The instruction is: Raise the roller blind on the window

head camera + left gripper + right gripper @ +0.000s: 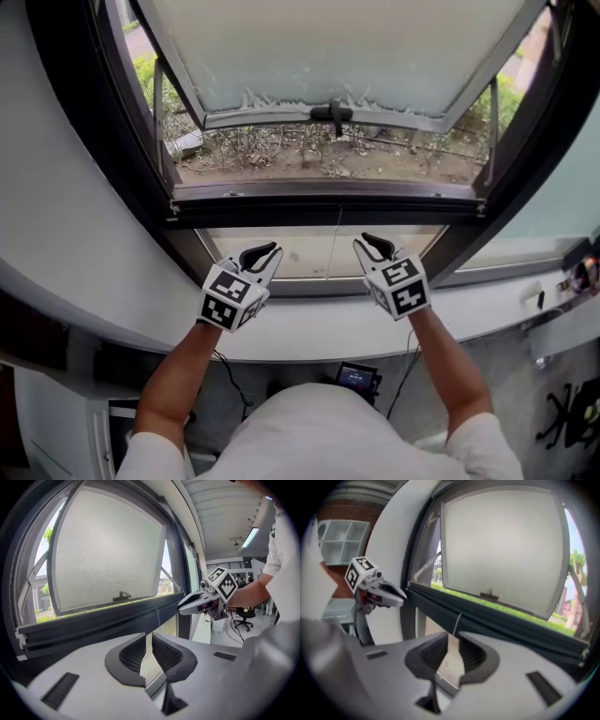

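A dark horizontal bar (328, 202) runs across the window, and a thin cord (335, 246) hangs from its middle. My left gripper (265, 253) is just left of the cord, shut with nothing in it. My right gripper (372, 246) is just right of the cord, its jaws close together and empty. Neither gripper touches the cord. In the left gripper view the bar (93, 625) and cord (158, 617) lie ahead, with the right gripper (185, 607) beyond them. In the right gripper view the cord (457, 623) hangs straight ahead, and the left gripper (398, 600) is at the left.
Beyond the bar a window sash (328, 56) with a pale pane is swung outward, a black handle (331, 114) on its lower edge. A white sill (309, 328) curves below my grippers. A small screen (358, 377) and cables lie on the floor by the person's body.
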Motion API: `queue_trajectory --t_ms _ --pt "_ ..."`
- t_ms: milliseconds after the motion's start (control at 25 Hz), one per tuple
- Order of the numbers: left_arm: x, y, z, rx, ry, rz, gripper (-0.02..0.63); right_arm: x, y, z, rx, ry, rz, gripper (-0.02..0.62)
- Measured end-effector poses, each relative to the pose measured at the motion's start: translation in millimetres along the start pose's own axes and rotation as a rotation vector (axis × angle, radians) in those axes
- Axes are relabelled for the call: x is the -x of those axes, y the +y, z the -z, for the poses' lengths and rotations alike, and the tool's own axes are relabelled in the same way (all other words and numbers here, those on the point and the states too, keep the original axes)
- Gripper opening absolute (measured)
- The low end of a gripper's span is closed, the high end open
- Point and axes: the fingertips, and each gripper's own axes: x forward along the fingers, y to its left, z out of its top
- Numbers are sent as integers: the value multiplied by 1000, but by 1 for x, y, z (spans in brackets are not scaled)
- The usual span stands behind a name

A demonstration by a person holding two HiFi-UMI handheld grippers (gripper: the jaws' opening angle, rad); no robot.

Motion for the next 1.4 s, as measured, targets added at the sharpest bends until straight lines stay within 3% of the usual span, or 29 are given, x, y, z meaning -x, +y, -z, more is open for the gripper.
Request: queue_trajectory --t_ms 320,600,840,1120,1400 --pt "-10 14 -10 -90 29 -20 64 -12 -17 -6 85 24 35 64" --pt "-23 23 -14 -214 76 -40 121 -28 -29 -7 396 100 109 98" --pt "-30 32 -11 -282 125 -48 137 -37 -37 -11 486 120 136 107" --pt "-40 36 -18 -519 192 -93 156 -33 -40 -22 697 134 182 109" --pt "-57 34 -10 -605 268 -89 164 -42 -47 -18 856 221 178 107"
